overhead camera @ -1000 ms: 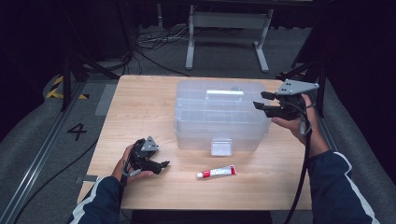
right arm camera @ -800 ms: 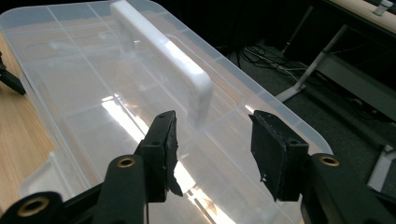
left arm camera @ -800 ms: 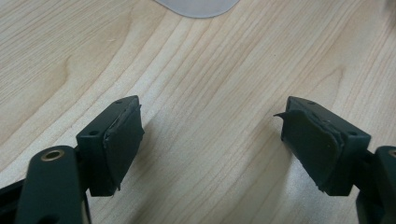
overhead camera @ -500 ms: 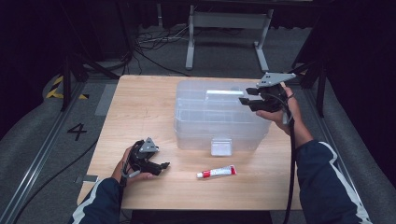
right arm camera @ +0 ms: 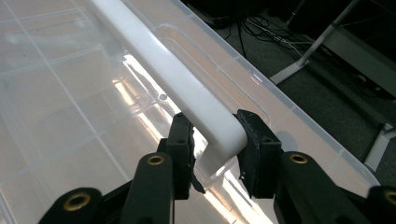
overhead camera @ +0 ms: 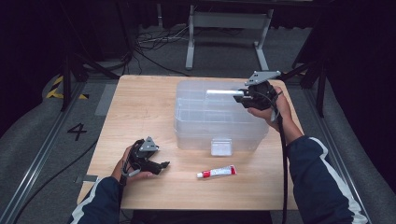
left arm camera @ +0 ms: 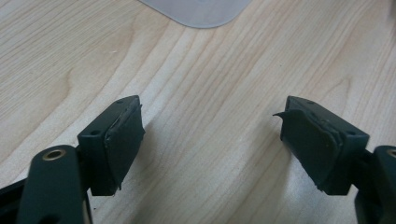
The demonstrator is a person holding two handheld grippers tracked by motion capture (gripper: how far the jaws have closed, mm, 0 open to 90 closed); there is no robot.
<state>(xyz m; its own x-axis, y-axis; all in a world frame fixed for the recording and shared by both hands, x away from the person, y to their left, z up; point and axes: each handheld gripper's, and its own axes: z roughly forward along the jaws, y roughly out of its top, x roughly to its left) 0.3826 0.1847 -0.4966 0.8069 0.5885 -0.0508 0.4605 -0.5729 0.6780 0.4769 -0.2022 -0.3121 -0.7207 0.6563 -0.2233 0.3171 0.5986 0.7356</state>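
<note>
High view: the wooden table (overhead camera: 140, 107) carries a clear plastic storage box (overhead camera: 219, 116) toward its far right side, with a white handle (overhead camera: 224, 92) lying along the lid near the far edge. The box is see-through, its lid marked by faint dividing lines, and a pale latch (overhead camera: 221, 146) sits at the middle of its near wall. In front of the box, apart from it, lies a small white tube with a red cap (overhead camera: 216, 172).

The right gripper (overhead camera: 243, 95) reaches in over the right end of the lid. In the right gripper view its jaws have just been closing and stand on either side of the handle's rounded end (right arm camera: 219, 128); the right pad touches it, while a sliver of gap shows at the left pad.

The left gripper (overhead camera: 161, 166) rests low at the near left of the table, its jaws spread wide over bare wood, holding nothing; a rounded corner of the box (left arm camera: 201, 8) shows at the top of the left gripper view.
</note>
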